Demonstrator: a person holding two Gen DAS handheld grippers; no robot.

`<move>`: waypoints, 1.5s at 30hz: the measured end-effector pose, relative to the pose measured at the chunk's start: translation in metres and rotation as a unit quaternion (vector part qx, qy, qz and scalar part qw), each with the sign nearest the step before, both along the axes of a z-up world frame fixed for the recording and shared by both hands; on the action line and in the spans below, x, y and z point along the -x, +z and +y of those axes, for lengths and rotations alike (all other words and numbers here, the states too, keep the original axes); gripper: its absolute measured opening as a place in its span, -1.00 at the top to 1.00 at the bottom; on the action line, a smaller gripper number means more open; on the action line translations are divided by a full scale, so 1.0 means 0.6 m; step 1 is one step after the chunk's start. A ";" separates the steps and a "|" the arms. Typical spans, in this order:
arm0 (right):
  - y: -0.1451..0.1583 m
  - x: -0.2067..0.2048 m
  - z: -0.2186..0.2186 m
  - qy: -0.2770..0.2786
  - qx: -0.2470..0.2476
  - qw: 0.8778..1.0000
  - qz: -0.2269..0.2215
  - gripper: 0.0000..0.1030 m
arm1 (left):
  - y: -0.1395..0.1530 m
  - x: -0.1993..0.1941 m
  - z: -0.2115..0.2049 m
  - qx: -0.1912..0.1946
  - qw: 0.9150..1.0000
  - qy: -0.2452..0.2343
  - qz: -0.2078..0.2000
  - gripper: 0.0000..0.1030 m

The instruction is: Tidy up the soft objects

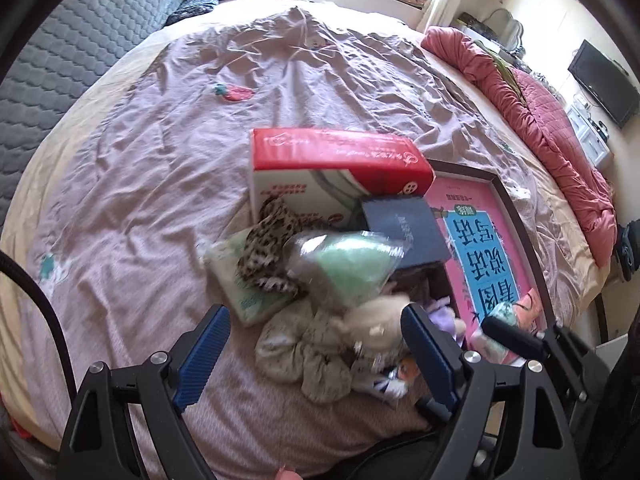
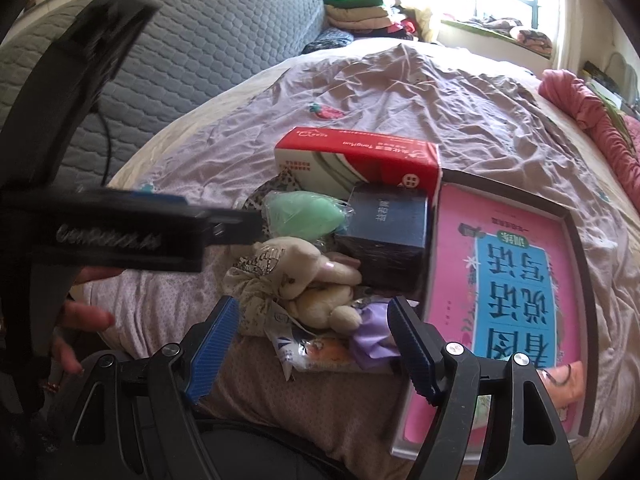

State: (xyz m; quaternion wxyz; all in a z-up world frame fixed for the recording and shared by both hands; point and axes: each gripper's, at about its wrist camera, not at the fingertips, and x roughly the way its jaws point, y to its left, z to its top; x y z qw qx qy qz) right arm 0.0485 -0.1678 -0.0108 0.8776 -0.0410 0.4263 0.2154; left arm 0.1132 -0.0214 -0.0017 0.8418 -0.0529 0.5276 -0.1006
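The sorting looks barely begun: the soft things lie in one loose heap on the mauve bedsheet (image 1: 160,184), low in the centre of both views. In the left wrist view the left gripper (image 1: 316,348) has its blue pads spread wide at the bottom of the frame, with nothing pinched; between and just beyond them lie a cream floral scrunchie (image 1: 304,356) and a beige plush toy (image 1: 380,320), neither one touched as far as I can tell. Above these sit a mint-green item in clear wrap (image 1: 352,264), a leopard-print cloth (image 1: 268,248) and a pale green packet (image 1: 236,280), all overlapping. In the right wrist view the right gripper (image 2: 312,340) is likewise spread and empty, hovering over the plush toy (image 2: 320,300), a lilac cloth (image 2: 372,336) and a printed wrapper (image 2: 316,354). The hard items frame the heap: a red and white box (image 2: 356,160) behind it, a dark blue box (image 2: 384,224) beside it, and a pink book in a dark tray (image 2: 576,256) at the right of the frame. Nothing soft appears separated or stowed yet, so judging by this, every pick and placement remains to be done, and where they should go is not evident.
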 end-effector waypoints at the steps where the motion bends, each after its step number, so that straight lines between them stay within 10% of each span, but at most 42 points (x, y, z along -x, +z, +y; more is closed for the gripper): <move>1: -0.003 -0.004 0.001 0.002 -0.002 1.000 0.001 -0.51 | -0.001 -0.008 -0.004 0.002 1.000 -0.004 0.001 -0.68; 16: -0.027 -0.039 0.037 0.045 -0.010 0.999 -0.016 -0.51 | -0.047 -0.076 -0.033 0.005 0.998 -0.054 0.040 -0.67; 34: -0.055 -0.072 0.055 0.061 -0.005 0.998 -0.030 -0.51 | -0.061 -0.091 -0.015 0.078 0.993 -0.072 0.061 -0.16; 45: -0.058 -0.089 0.036 0.049 -0.044 0.998 -0.017 0.08 | -0.053 -0.086 0.007 0.116 0.990 -0.052 0.059 -0.12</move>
